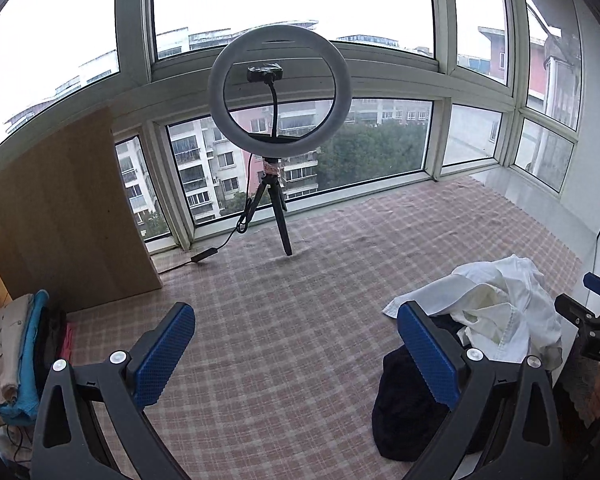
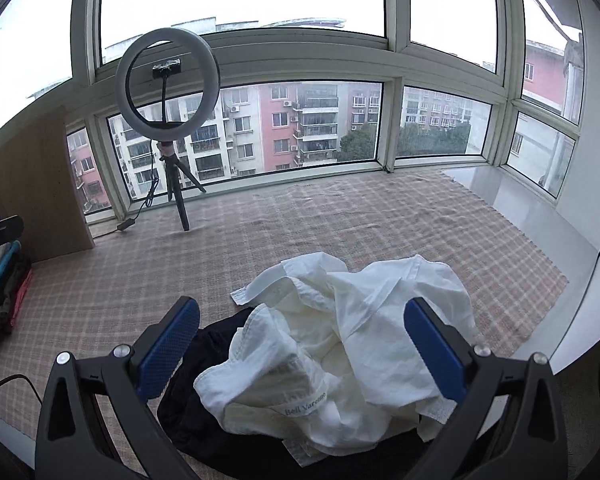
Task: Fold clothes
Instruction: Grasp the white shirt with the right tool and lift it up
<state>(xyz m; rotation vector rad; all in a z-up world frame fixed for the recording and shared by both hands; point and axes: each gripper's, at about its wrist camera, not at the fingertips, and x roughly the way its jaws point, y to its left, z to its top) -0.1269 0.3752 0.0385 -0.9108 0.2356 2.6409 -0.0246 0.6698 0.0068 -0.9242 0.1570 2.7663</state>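
The right gripper (image 2: pixel 302 356) hangs with its jaws spread wide, holding nothing. Between and just below its two blue pads (image 2: pixel 168 346) lies a crumpled white shirt (image 2: pixel 340 340), heaped on a dark garment (image 2: pixel 204 384) that spreads out from under it toward the near edge of the checked cloth (image 2: pixel 340 220) covering the bench. The shirt's label faces up near the bottom of the heap. Whether the pads touch the fabric cannot be told.

The left gripper (image 1: pixel 296 354) is also wide open and empty, over bare checked cloth (image 1: pixel 280 320) to the left of the heap. In its view the white shirt (image 1: pixel 500 312) and the dark garment (image 1: pixel 404 408) sit beside and partly behind its right pad, not between the jaws.

At the left edge of the bench stands a stack of folded clothes (image 1: pixel 16 352), beige and blue on top, with a wooden board (image 1: pixel 64 216) behind it. Farther back, near the far edge, a ring light (image 1: pixel 278 88) on a small tripod stands before the windows (image 1: pixel 340 20).
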